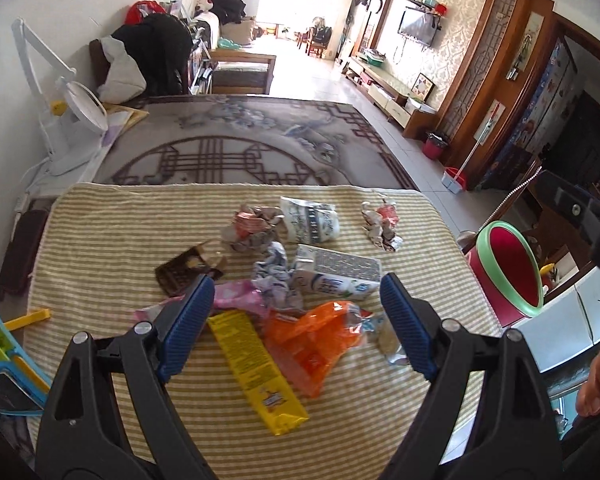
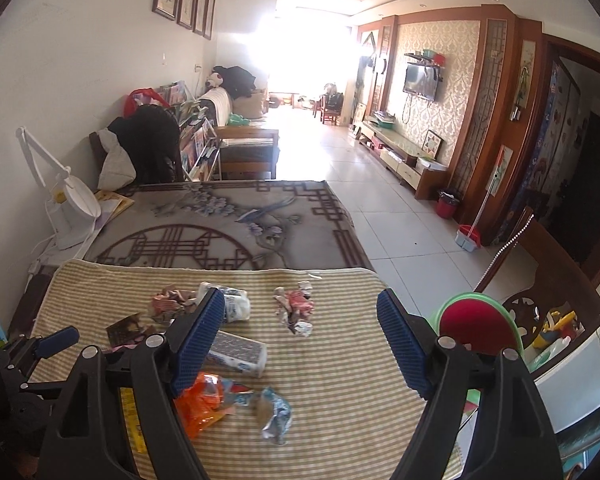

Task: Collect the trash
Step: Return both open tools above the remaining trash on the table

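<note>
Trash (image 1: 300, 280) lies scattered on the striped cloth (image 1: 100, 240), under the left gripper (image 1: 296, 292) and right gripper (image 2: 300, 316), both wide and empty. Only the left view shows the whole yellow wrapper (image 1: 256, 368); the red bin (image 2: 476, 324) stands just beside the cloth's right edge.

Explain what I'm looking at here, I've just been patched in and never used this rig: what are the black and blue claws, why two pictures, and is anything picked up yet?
No robot here: a person carries a hand-held two-finger gripper in each hand, with a wide-angle camera on each looking forward along its fingers. One picture is from the left gripper, the other from the right gripper. The blue ribbed parts are the finger pads.

Both grippers are open and hold nothing.

Below them a striped cloth carries the trash: a yellow wrapper, an orange bag, a small milk carton, crumpled paper balls, a brown wrapper and a crushed white cup. A red bin with a green rim stands beside the cloth's right edge, probably where the trash goes.
</note>
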`<state>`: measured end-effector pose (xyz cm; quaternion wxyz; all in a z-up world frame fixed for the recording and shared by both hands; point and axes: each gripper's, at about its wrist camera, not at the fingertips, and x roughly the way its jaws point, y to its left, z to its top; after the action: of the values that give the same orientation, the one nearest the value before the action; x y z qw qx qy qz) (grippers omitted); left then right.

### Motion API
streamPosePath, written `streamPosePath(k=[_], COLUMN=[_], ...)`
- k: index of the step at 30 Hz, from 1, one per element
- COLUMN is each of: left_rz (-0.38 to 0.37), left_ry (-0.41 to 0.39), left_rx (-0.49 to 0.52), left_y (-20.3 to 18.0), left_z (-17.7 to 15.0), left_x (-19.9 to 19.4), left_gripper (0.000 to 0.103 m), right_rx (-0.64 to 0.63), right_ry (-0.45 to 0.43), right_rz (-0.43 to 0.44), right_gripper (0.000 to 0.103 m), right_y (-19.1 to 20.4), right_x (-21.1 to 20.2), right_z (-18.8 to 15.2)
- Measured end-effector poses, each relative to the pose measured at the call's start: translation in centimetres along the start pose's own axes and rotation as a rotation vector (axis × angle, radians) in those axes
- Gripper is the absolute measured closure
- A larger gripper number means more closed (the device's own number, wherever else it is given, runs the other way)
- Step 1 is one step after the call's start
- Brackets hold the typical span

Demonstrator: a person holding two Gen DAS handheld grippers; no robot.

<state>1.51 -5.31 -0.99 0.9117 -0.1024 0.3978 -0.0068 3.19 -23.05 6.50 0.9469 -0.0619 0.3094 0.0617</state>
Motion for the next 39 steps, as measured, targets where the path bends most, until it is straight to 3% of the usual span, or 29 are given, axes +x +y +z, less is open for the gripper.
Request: streamPosePath(k=[16, 39], left_rz=[0.135, 0.159], left_ry=[-0.156, -0.182], left_rx=[0.088, 0.083], left_y=[2.9, 4.9], left_z=[1.3, 1.0], left_x=[-6.7, -8.1], left_gripper=[0.017, 0.017], right_rx=[-0.006, -0.029], right_ry=[-0.013, -0.023], right_rz=[-0.012, -0.005], right_gripper=[0.026, 0.026], right_y=[5.1, 7.9], right_x=[-1.4, -1.9], right_z=[-0.8, -0.7])
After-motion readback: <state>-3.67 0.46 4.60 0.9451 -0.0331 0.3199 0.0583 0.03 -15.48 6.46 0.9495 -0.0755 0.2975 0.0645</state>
